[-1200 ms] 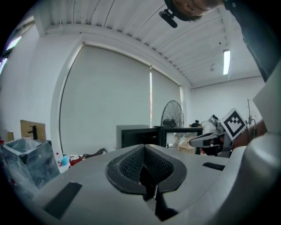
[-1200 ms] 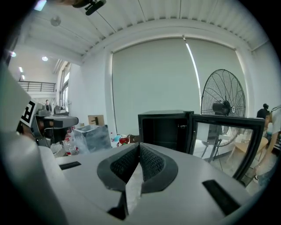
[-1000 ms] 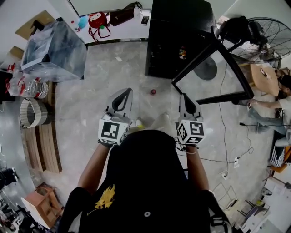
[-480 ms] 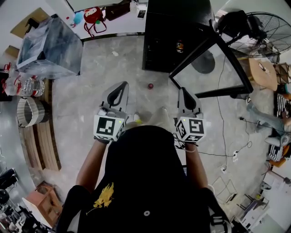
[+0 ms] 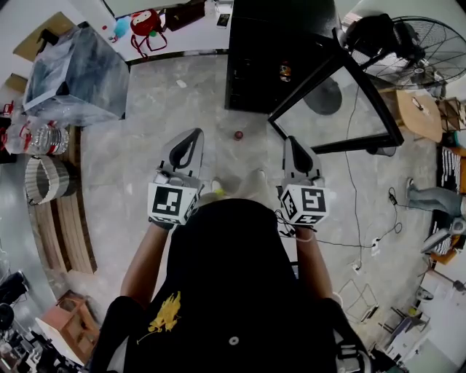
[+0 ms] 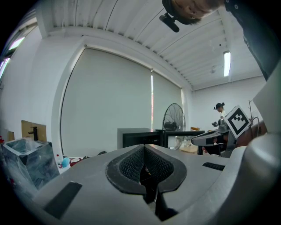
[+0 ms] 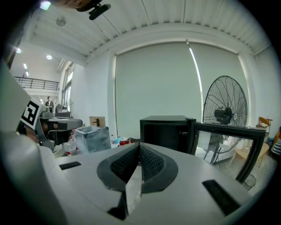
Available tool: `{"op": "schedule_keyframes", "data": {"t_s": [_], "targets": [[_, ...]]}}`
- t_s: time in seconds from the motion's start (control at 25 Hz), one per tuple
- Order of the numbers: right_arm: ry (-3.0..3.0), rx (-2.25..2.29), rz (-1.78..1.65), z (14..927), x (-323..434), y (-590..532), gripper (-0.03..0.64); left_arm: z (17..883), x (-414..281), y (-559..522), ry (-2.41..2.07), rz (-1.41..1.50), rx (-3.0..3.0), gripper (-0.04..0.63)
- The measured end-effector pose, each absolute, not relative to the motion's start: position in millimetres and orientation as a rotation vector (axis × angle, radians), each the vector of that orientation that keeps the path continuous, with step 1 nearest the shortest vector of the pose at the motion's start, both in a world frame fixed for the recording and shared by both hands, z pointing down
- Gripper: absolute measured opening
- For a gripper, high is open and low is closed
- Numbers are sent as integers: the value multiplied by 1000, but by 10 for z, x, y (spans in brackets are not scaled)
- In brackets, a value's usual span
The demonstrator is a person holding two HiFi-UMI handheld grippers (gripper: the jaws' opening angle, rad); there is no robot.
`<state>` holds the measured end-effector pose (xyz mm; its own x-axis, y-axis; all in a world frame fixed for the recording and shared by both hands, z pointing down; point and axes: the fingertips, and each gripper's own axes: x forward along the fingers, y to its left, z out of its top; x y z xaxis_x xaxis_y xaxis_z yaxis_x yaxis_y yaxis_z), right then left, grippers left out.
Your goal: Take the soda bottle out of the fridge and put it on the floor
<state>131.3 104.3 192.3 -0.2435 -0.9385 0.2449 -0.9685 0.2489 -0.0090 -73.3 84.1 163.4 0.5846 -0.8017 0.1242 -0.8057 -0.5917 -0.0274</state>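
Head view shows amber soda bottle (image 5: 285,71); left hand-held gripper (image 5: 194,135), right hand-held gripper (image 5: 290,140) closed.

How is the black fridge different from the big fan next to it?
The fridge is a boxy black cabinet; the fan is round, with a see-through wire cage. The fridge's glass door is swung open; the fan has no door. The fan also reaches higher than the fridge. Both are dark and stand near the blind-covered window.
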Motion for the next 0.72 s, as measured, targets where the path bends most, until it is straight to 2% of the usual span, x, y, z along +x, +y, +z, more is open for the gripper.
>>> {"op": "schedule_keyframes", "data": {"t_s": [0.36, 0.72], "targets": [[-2331, 1802, 212, 1889, 1314, 1079, -3, 1652, -746, 870, -1412, 188, 2765, 18], [-2330, 1844, 85, 1474, 1420, 1095, -3, 1567, -831, 925, -1416, 175, 2778, 18]]}}
